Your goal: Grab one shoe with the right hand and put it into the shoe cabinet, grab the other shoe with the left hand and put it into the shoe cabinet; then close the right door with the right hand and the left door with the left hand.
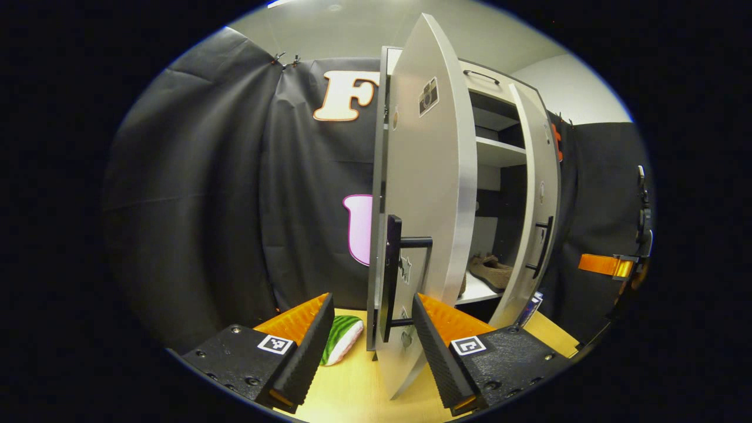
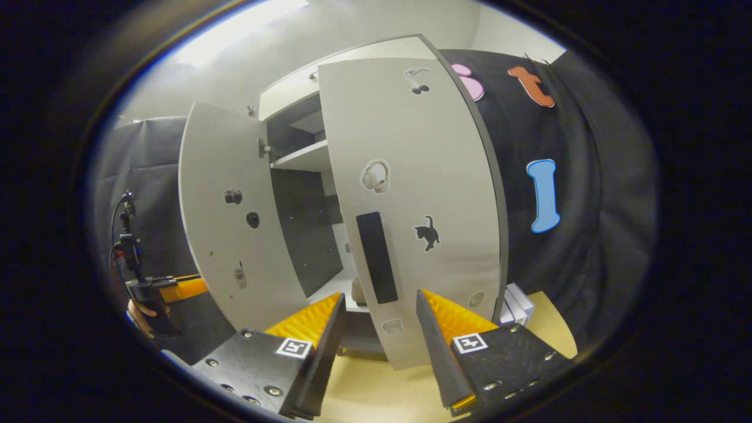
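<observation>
The white shoe cabinet (image 1: 499, 153) stands with both doors swung out. Two brown shoes (image 1: 490, 271) lie on its bottom shelf. In the left gripper view the left door (image 1: 432, 176) is edge-on right ahead, and its black handle (image 1: 390, 276) sits just beyond my open left gripper (image 1: 371, 298); nothing is between the fingers. In the right gripper view the right door (image 2: 411, 194) faces me, its black handle (image 2: 376, 258) just past my open, empty right gripper (image 2: 380, 295). A bit of one shoe (image 2: 357, 291) peeks from behind that door.
A watermelon-slice toy (image 1: 341, 338) lies on the wooden table (image 1: 352, 388) left of the cabinet. Small white boxes (image 2: 517, 305) stand at the cabinet's right foot. Black cloth hangs close behind and beside the cabinet. The cabinet's upper shelf (image 1: 499, 154) is bare.
</observation>
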`<state>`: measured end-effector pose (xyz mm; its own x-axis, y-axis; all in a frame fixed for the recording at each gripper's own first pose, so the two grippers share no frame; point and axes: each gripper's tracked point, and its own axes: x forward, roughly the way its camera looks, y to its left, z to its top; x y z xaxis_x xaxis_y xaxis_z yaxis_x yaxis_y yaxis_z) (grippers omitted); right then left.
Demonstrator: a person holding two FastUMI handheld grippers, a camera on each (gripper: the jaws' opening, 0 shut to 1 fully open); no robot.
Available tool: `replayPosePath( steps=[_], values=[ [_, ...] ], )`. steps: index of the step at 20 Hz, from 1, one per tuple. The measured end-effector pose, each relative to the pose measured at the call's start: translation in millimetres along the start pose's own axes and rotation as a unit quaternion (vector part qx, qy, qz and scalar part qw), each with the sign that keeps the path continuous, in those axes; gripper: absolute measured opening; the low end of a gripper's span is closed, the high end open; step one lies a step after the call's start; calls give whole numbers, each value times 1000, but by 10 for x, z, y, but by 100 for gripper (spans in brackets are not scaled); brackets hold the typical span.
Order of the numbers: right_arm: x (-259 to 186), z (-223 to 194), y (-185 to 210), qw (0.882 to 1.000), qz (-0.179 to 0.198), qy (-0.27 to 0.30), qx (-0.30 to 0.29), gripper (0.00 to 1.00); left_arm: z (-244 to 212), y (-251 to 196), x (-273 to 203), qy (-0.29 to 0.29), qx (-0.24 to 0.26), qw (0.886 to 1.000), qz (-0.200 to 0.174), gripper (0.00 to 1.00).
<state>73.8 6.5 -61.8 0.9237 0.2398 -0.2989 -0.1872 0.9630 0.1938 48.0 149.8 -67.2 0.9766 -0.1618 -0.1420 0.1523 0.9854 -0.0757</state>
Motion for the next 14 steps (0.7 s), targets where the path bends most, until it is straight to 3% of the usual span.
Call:
replayPosePath(
  steps=[1, 4, 5, 7, 8, 9, 12, 13, 14],
  values=[
    [-12, 2, -13, 1000, -2, 0, 1, 72, 2, -47, 12, -1, 1, 1000, -6, 77],
    [-39, 3, -50, 1000, -6, -2, 5, 72, -4, -165, 56, -1, 4, 1000, -26, 77],
    [-48, 7, -59, 1000, -8, -2, 6, 72, -11, -203, 63, -1, 3, 999, -33, 83],
    [-75, 6, -82, 1000, -12, -3, 7, 72, -4, -283, 99, -1, 6, 999, -45, 77],
    [-83, 3, -80, 1000, -13, -4, 6, 65, 2, -323, 113, -1, 7, 999, -51, 77],
    [-102, 8, -86, 1000, -14, -5, 6, 72, -19, -365, 133, 0, 7, 998, -57, 77],
    [-139, 32, -99, 1000, -19, -8, 3, 72, -14, -406, 222, 1, 9, 998, -64, 77],
    [-148, 42, -113, 1000, -21, -10, 2, 65, -11, -433, 263, 0, 11, 998, -65, 77],
    [-158, 43, -127, 1000, -24, -10, 2, 72, -4, -455, 296, 0, 12, 998, -68, 77]
  ],
)
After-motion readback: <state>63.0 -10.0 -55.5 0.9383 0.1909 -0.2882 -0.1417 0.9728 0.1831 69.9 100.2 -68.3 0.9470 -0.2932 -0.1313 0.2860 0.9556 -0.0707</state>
